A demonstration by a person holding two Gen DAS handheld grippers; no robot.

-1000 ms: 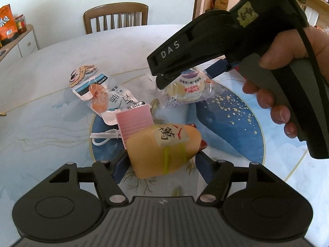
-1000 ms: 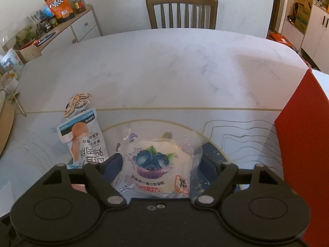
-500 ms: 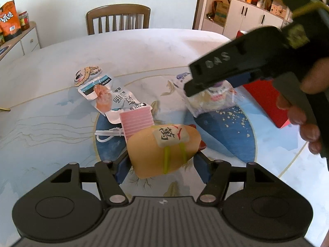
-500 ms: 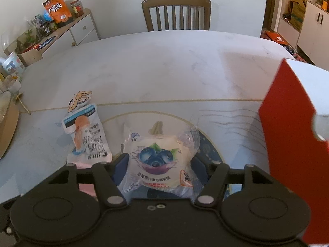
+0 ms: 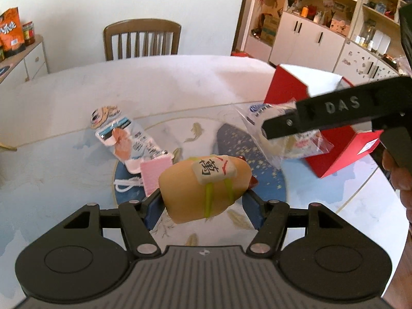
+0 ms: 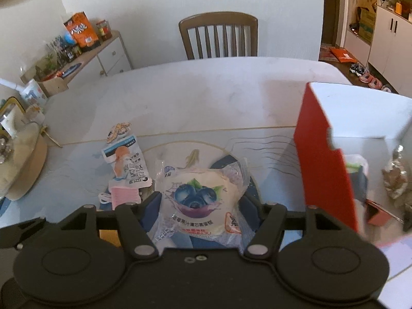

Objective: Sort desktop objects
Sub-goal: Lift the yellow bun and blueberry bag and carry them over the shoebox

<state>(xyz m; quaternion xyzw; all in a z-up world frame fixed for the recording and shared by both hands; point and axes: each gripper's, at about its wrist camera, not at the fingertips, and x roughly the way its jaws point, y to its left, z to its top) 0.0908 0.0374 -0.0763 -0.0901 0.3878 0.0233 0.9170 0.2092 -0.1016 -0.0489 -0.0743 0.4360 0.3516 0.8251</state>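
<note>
My left gripper is shut on a tan plush toy with a white tag, held above the table. My right gripper is shut on a blueberry cake packet, held in the air beside the open red box. In the left wrist view the right gripper and its packet hang in front of the red box. A fish snack pouch, a pink card and a small cartoon sticker lie on the table.
The red box holds several wrapped items. A wooden chair stands at the table's far side. A sideboard with snacks is at the left. A round wooden tray sits at the table's left edge.
My right gripper has lifted the blueberry packet off the table and carried it right, up to the red box. My left gripper has raised the plush toy slightly.
</note>
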